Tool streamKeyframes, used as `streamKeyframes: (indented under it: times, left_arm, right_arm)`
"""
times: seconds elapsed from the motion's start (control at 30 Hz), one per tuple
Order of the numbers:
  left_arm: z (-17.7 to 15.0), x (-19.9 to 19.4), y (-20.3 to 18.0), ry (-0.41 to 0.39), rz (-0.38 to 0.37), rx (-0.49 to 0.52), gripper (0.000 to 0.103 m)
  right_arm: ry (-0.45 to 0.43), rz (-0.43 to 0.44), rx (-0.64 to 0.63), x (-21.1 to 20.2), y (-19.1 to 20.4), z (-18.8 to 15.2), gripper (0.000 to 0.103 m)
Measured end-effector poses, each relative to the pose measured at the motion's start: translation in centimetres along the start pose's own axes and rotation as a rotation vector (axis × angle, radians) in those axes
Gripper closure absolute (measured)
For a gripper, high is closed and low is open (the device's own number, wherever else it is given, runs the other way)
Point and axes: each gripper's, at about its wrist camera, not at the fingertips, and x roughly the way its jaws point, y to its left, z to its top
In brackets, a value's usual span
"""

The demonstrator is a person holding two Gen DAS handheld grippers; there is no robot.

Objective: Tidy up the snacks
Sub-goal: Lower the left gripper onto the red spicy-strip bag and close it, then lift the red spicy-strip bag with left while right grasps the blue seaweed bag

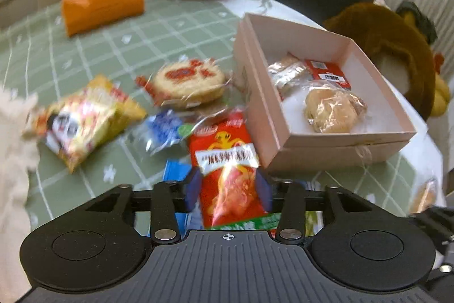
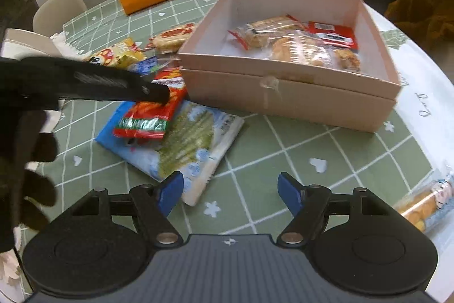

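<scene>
The left gripper (image 1: 228, 189) has its blue pads pressed on a shiny red foil snack packet (image 1: 229, 175) at lower centre, likely bound for the pale pink cardboard box (image 1: 349, 132) at right, where wrapped snacks already lie. The right gripper (image 2: 230, 190) hovers wide and empty — beside a blue-and-green flat packet (image 2: 193, 144).

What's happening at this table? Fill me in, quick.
A person with a gripper in each hand is sorting snacks into a pink box. The left gripper has a red snack packet between its fingers, beside the box. The right gripper hangs open and empty over the green tablecloth. A few snacks already lie in the box; several more wait on the table.
</scene>
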Motion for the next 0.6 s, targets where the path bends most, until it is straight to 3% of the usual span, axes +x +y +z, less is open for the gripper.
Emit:
streamKeyframes:
  times: [0.17,0.33,0.47,0.6]
  left_arm:
    - [1.3,1.8,0.8,0.035,0.012,0.002,0.039]
    - [2.1,3.2,0.9,0.077,0.001,0.018,0.034]
    - [1.8,3.2,0.8,0.075,-0.001,0.035,0.036]
    - [1.1,2.5,2.1,0.053,-0.070,0.002,0.043]
  right_arm:
    - [0.001,-0.032,0.002,0.0,-0.5,-0.4,0.027]
    - [0.017,-0.057,-0.033,0.5,0.1,-0.9,0.027]
    - [0.015,-0.064,-0.037,0.6,0.6,-1.2,0.027]
    - [-0.007,-0.068,-0.065,0.4,0.9,-0.8,0.027]
